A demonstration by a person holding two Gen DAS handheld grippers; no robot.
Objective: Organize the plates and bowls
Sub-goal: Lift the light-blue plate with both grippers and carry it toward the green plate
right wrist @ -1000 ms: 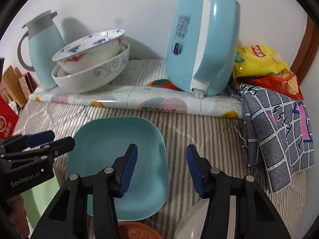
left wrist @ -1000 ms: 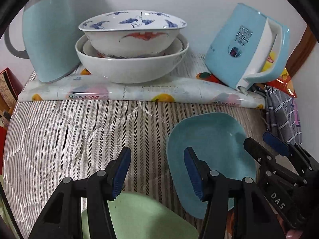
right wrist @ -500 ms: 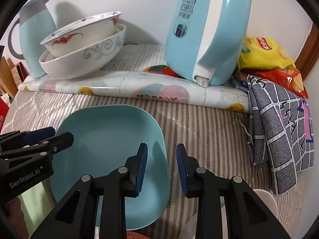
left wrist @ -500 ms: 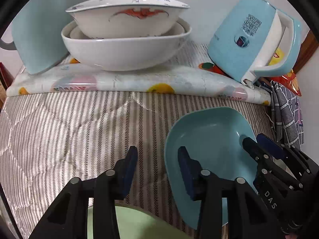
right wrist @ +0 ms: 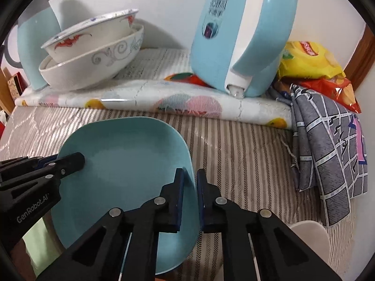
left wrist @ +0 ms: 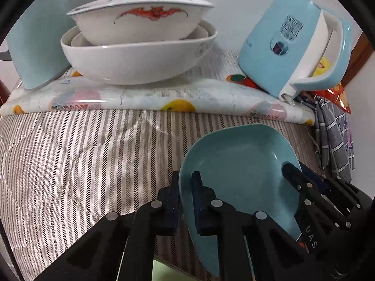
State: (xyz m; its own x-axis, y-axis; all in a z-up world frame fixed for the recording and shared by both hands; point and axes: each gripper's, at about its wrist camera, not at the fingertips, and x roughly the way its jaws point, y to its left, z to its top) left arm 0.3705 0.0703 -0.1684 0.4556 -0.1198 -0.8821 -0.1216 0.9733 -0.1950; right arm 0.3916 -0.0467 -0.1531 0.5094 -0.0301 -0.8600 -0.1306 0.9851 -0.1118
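Observation:
A teal squarish plate (left wrist: 236,164) is held between both grippers over the striped cloth; it also shows in the right wrist view (right wrist: 126,159). My left gripper (left wrist: 186,195) is shut on its left rim. My right gripper (right wrist: 189,187) is shut on its right rim. The right gripper's fingers (left wrist: 302,180) show at the plate's far side in the left wrist view, and the left gripper's fingers (right wrist: 68,164) in the right wrist view. At the back, a bat-patterned bowl (left wrist: 143,23) sits nested in a large white bowl (left wrist: 138,61).
A light-blue kettle (left wrist: 295,46) stands back right and a blue jug (left wrist: 35,42) back left, on a fruit-print mat (left wrist: 152,100). Snack bags (right wrist: 309,58) and a grey checked cloth (right wrist: 328,145) lie right. A green plate (left wrist: 164,269) and a white dish (right wrist: 309,236) lie below.
Both grippers have closed onto the teal plate's opposite rims. Both have moved forward, toward the bowls, and the plate now sits tilted between them.

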